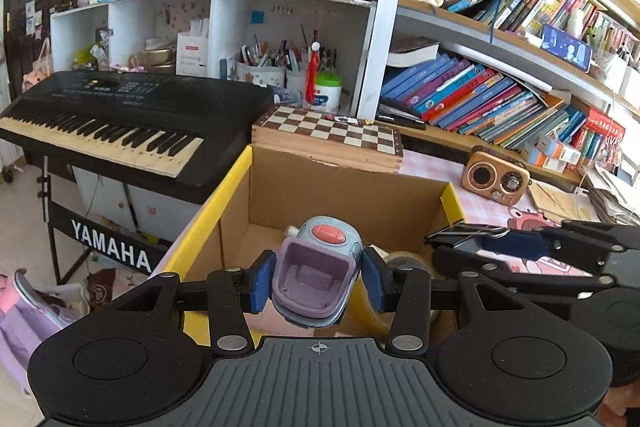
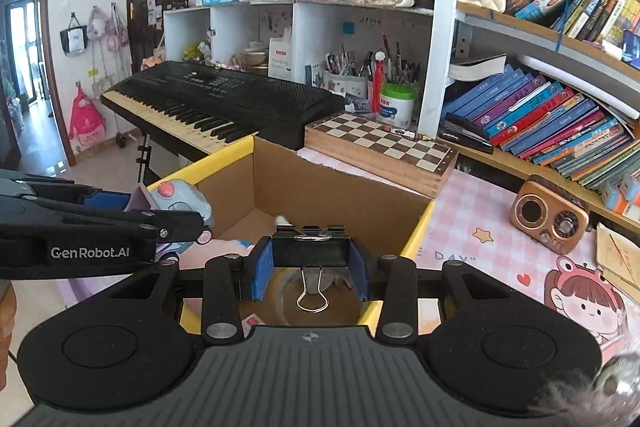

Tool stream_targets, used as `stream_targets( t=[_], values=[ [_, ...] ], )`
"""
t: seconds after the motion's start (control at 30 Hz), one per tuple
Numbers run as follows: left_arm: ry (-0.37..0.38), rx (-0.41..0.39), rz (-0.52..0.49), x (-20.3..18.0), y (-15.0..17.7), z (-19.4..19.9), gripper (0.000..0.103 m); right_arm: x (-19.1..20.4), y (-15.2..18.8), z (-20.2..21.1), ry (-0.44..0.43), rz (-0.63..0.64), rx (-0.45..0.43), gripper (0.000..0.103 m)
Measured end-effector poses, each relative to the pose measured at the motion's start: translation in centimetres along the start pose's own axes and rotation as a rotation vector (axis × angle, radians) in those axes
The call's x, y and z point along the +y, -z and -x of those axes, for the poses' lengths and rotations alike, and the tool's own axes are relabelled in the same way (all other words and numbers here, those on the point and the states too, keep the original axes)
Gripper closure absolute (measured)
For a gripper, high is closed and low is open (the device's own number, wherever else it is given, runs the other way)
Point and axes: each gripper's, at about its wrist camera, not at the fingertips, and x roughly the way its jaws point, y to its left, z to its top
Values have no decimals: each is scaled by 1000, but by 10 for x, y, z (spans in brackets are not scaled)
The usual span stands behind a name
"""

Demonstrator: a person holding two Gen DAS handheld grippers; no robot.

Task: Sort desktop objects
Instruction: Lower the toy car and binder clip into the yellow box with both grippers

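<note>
My left gripper (image 1: 316, 281) is shut on a small blue and purple toy (image 1: 320, 247) with a pink button, its blue pads pressing both sides. It hangs above an open cardboard box (image 1: 320, 187) with yellow flaps. In the right wrist view, my right gripper (image 2: 312, 261) is shut on a black binder clip (image 2: 312, 247) whose wire handle hangs down, over the box (image 2: 340, 195) near its front right corner. The left gripper (image 2: 160, 213) and toy (image 2: 180, 199) show at the left there. In the left wrist view, the right gripper (image 1: 480, 245) and clip (image 1: 468, 231) sit to the right.
A roll of clear tape (image 2: 288, 303) and a pink item (image 2: 228, 247) lie in the box. Behind it stand a wooden chessboard case (image 2: 380, 151) and a black keyboard (image 1: 120, 123). A small brown radio (image 2: 548, 219) rests on the pink desk mat (image 2: 480, 227). Bookshelves fill the right.
</note>
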Motion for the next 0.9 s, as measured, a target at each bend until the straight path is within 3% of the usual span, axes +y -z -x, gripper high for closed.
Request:
stream_targets(
  t=[0.23,0.47,0.73,0.9],
  values=[
    [-23,76,1,7,2,-26,58,-3,2,-37,-21,76,86,65],
    [-35,176,-54,6,6,-52,58,5,6,-70,-95,255,219,65],
    [-30,219,-123,-1,3,-66,60,10,3,-99,-146,400,299,65],
    [-27,231,-133,-3,2,-73,60,6,3,-113,-159,420,328,65]
  ],
)
